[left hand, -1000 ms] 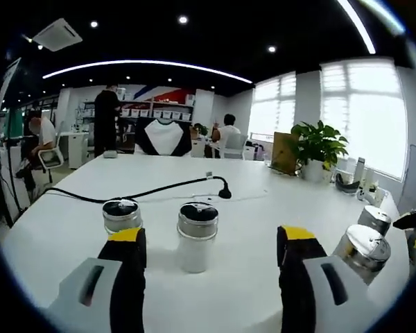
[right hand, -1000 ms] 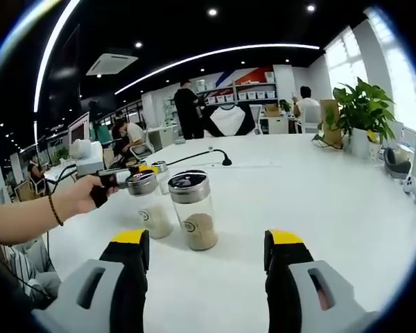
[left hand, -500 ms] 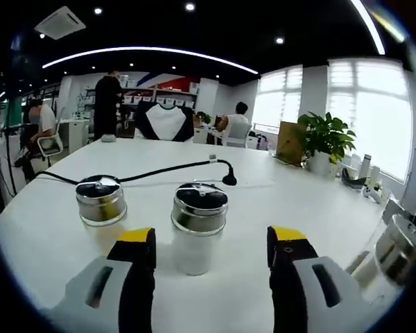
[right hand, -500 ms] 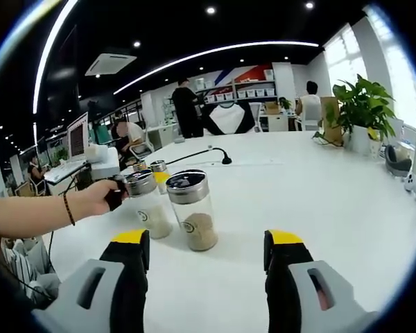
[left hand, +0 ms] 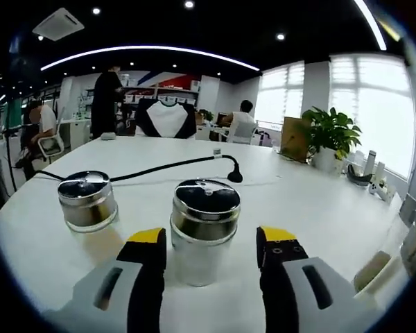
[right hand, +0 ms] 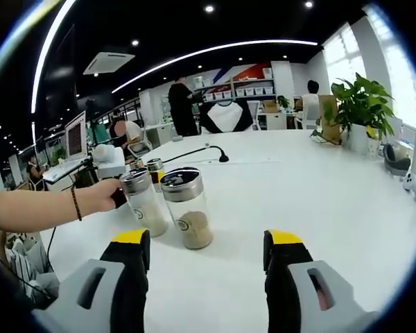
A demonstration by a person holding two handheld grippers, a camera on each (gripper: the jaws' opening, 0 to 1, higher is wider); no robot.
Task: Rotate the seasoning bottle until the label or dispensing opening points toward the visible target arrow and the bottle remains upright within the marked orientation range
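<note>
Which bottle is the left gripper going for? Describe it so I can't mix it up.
On the white table, in front of the black cable, stand two metal-capped bottles. It is the right-hand bottle, between the left gripper jaws; its neighbour stands apart, outside the jaws.

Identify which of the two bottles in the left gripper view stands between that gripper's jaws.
The right-hand seasoning bottle stands between the open jaws of the left gripper; the other bottle stands off to the left, outside them.
</note>
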